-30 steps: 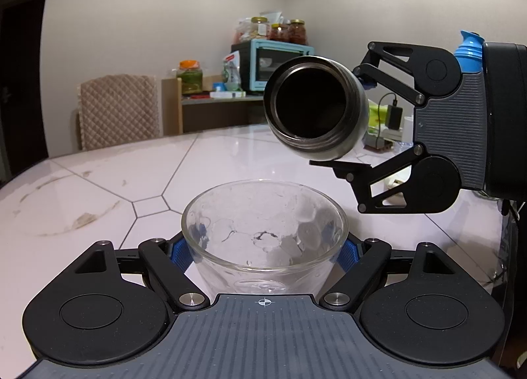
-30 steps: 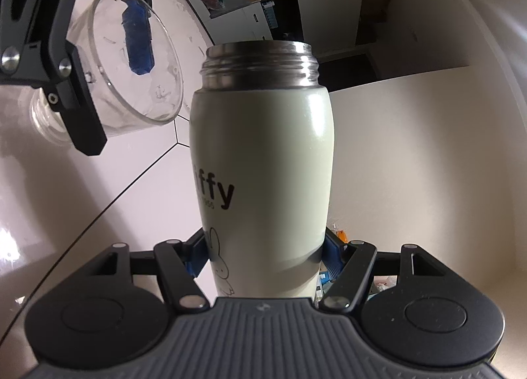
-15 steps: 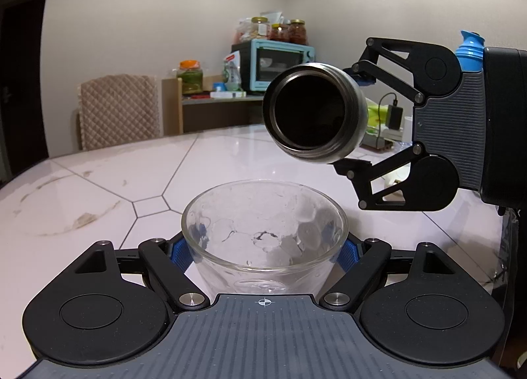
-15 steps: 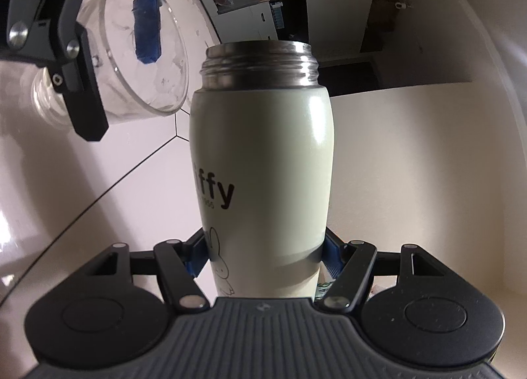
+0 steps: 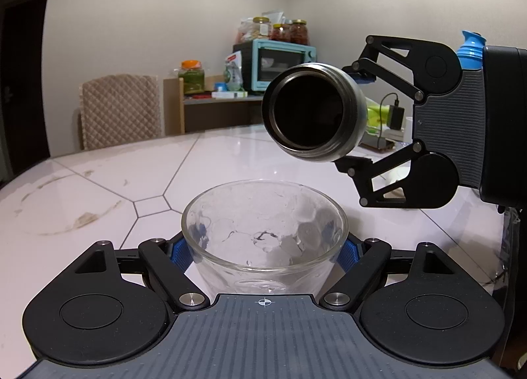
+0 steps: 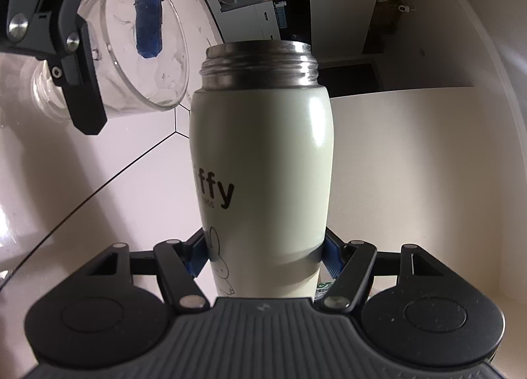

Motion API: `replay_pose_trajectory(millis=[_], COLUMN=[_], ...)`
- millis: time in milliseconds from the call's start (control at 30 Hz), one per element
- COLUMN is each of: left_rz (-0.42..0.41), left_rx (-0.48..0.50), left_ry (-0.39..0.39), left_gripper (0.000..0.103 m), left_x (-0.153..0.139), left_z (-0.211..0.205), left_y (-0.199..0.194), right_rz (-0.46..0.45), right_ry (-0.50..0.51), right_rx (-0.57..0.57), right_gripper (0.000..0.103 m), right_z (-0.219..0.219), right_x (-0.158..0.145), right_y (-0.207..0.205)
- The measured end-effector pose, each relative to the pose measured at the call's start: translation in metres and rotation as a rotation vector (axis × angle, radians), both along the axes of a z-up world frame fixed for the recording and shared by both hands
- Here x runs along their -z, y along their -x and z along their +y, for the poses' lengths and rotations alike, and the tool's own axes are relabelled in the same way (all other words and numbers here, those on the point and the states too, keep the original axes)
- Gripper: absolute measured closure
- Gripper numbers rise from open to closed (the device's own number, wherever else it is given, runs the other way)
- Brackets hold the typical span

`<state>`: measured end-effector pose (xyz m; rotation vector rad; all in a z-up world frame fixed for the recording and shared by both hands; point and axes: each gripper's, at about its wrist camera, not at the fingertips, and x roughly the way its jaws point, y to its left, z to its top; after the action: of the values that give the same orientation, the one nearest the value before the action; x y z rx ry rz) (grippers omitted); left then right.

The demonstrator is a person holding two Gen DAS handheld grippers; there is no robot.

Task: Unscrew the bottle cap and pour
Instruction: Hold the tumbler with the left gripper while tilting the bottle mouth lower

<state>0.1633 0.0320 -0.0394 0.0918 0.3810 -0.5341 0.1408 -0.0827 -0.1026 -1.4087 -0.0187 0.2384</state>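
In the left wrist view my left gripper (image 5: 263,249) is shut on a clear glass cup (image 5: 263,214), its blue pads (image 5: 180,254) pressing both sides. The cup looks empty, with smears inside. Above and beyond its rim hangs the pale green Miffy bottle (image 5: 313,115), capless and lying nearly level, its dark steel mouth facing the cup. My right gripper (image 5: 357,117) is shut on it from the right. In the right wrist view the bottle (image 6: 263,165) fills the middle, gripped low by the right gripper (image 6: 263,257). The cup (image 6: 145,49) and left gripper (image 6: 115,49) sit upper left. No liquid shows.
The white marble table (image 5: 98,181) with dark seams spreads under both grippers. A quilted chair (image 5: 122,109) stands at its far left edge. Behind are a shelf with a teal toaster oven (image 5: 280,63) and jars. A charger and clutter (image 5: 392,125) lie at the right.
The right gripper has rolled a little with the bottle, and the bottle's mouth has dipped slightly toward the cup. The left gripper and the cup have stayed still.
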Motion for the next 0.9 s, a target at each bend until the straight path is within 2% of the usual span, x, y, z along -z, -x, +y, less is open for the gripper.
replay_pose_trajectory(millis=[100,900], left_rz=[0.0,0.0], left_rx=[0.0,0.0], left_ry=[0.0,0.0], left_gripper=[0.017,0.017], left_x=[0.0,0.0], left_z=[0.0,0.001], left_y=[0.0,0.0], right_rz=[-0.003,-0.009], right_ry=[0.008,0.057], right_rx=[0.001,-0.008], right_gripper=[0.033,0.033], right_z=[-0.005,-0.001], right_x=[-0.002,-0.003], right_y=[0.009,-0.01])
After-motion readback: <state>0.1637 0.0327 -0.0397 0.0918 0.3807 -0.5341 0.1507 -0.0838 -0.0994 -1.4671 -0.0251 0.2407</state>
